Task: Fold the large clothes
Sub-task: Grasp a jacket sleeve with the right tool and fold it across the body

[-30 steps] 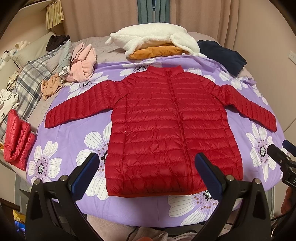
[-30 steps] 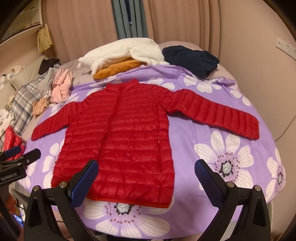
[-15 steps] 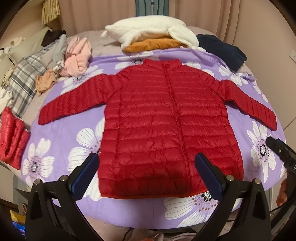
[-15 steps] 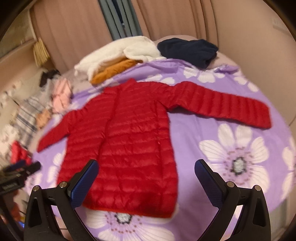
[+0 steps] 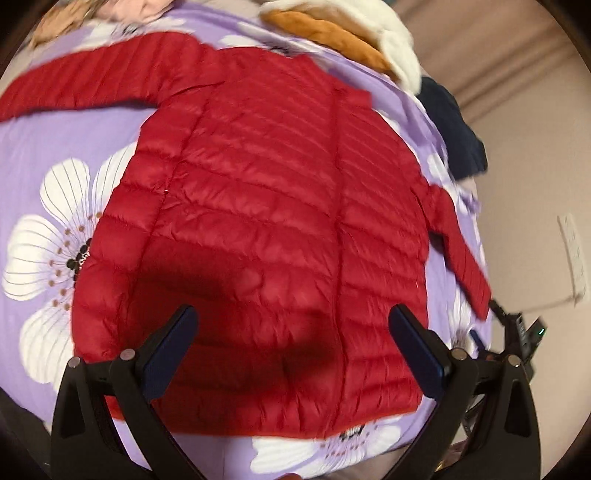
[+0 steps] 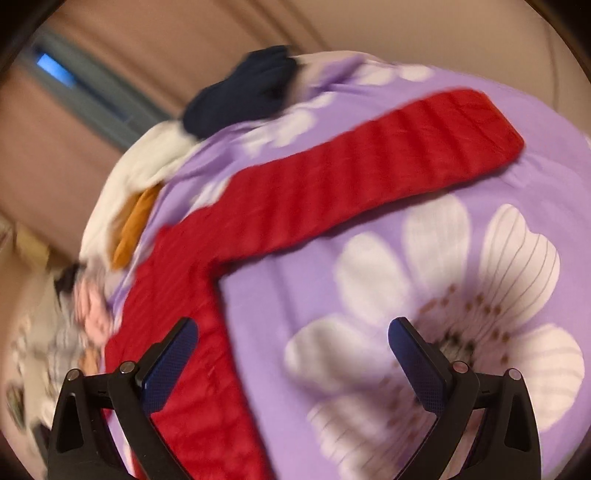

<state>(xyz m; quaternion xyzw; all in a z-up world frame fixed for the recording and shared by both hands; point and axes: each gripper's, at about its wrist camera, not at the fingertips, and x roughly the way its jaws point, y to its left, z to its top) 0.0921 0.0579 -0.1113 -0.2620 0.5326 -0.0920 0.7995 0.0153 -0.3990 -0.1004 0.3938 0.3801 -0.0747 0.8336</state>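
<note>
A red quilted puffer jacket (image 5: 266, 206) lies flat, front up and zipped, on the purple flowered bedspread (image 5: 55, 147), both sleeves spread out. My left gripper (image 5: 293, 325) is open and empty, low over the jacket's lower body near the hem. My right gripper (image 6: 293, 339) is open and empty over the bedspread (image 6: 406, 280), just under the jacket's right sleeve (image 6: 369, 162); its left finger hangs over the jacket's side edge. Both views are blurred by motion. The right gripper's body (image 5: 524, 332) shows at the left wrist view's right edge.
A white fleece (image 5: 388, 48) on an orange garment (image 5: 332, 33) and a navy garment (image 5: 454, 129) lie at the bed's far end. Pink and other clothes (image 6: 92, 314) are piled at the far left. Curtains and wall (image 6: 184, 44) lie beyond the bed.
Both grippers have moved forward and down toward the bed and tilted. The left one closed in on the jacket's body, the right one swung toward the right sleeve. The jacket has not moved.
</note>
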